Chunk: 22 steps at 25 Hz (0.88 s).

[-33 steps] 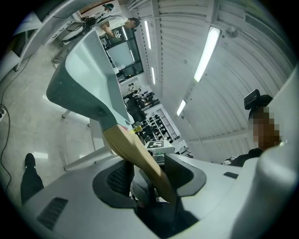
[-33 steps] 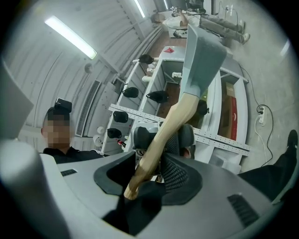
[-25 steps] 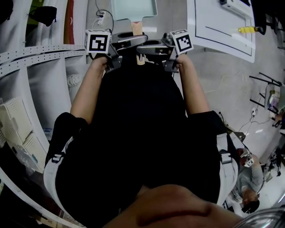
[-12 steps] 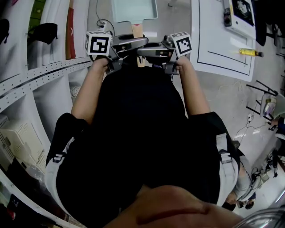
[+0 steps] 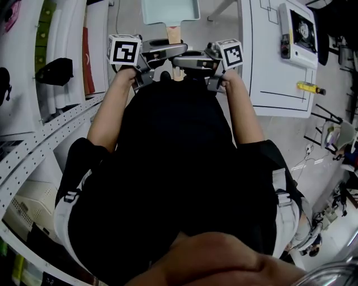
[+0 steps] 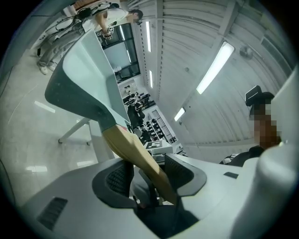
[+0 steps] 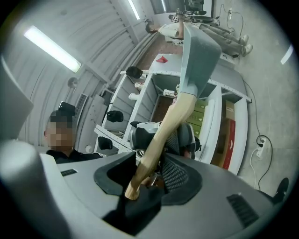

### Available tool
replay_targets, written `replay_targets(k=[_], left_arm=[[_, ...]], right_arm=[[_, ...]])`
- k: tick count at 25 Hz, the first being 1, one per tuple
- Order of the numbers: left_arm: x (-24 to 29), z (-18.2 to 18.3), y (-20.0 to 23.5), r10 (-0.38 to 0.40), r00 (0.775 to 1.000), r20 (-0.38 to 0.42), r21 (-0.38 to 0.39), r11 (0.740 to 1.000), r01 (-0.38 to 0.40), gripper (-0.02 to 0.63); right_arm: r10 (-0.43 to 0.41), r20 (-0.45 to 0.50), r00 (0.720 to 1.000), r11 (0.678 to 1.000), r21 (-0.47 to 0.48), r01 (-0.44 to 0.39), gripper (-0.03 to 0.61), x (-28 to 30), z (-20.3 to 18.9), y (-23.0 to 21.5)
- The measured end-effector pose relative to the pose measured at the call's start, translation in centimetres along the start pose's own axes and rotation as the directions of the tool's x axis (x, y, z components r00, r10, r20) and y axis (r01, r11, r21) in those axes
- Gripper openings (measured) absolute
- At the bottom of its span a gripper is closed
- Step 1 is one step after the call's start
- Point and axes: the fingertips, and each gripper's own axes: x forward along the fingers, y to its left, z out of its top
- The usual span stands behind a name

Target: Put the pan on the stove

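Hanging in the air in front of the person, the pan (image 5: pixel 169 10) is carried by its wooden handle (image 5: pixel 173 36). The handle is pinched by both tools at once. The jaws of the left gripper (image 6: pixel 149 175) are closed on it from one side. The jaws of the right gripper (image 7: pixel 148 177) are closed on it from the other side. Both grips are down near the free end of the handle, and the two tools are just beside each other. Nothing can be seen inside the pan.

The stove (image 5: pixel 299 31) is seen on a white table (image 5: pixel 268 84), off to the person's right and well apart from the pan. The pan is not yet set down there.

The pan is judged to be hard and stiff, so it will not bend when it is lifted. Most of its weight is likely out at the far end, away from the grips, so it may want to tip down. The handle looks smooth and rounded, so it could roll or slide between the pads if it is held loosely. The handle is the right place to hold, since the walls of the pan are wide and thin. A hold closer to the pan would likely tip less. The pan should be kept flat and set down softly.
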Motion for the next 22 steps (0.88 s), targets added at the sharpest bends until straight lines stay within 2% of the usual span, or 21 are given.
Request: replay_targets(k=[4, 8, 13, 19, 22], left_arm=[[-0.1, 2.3, 1.8, -0.004, 1.0, 0.0, -0.046, 0.999, 0.004, 0.21], [0.4, 4.7, 3.0, -0.016, 1.0, -0.02, -0.007, 1.0, 0.016, 0.21], [1.1, 7.7, 5.4, 0.014, 1.0, -0.01, -0.037, 0.999, -0.014, 0.212], [3.2, 12.7, 9.4, 0.052, 0.998, -0.021, -0.061, 0.997, -0.053, 0.212], [4.4, 15.8, 10.8, 0.048, 0.999, -0.019, -0.048, 0.998, -0.049, 0.212]], right_arm=[[-0.013, 0.018, 1.0, 1.0, -0.011, 0.013, 0.174, -0.2, 2.8, -1.3], [0.001, 0.05, 0.999, 1.0, 0.005, -0.001, 0.173, -0.6, 5.4, -2.1], [0.036, 0.087, 0.996, 0.998, 0.039, -0.04, 0.169, -1.5, 8.7, -3.4], [0.044, 0.066, 0.997, 0.997, 0.067, -0.048, 0.169, -3.9, 14.7, -5.6], [0.06, 0.058, 0.996, 0.996, 0.069, -0.064, 0.169, -5.1, 18.0, -6.4]])
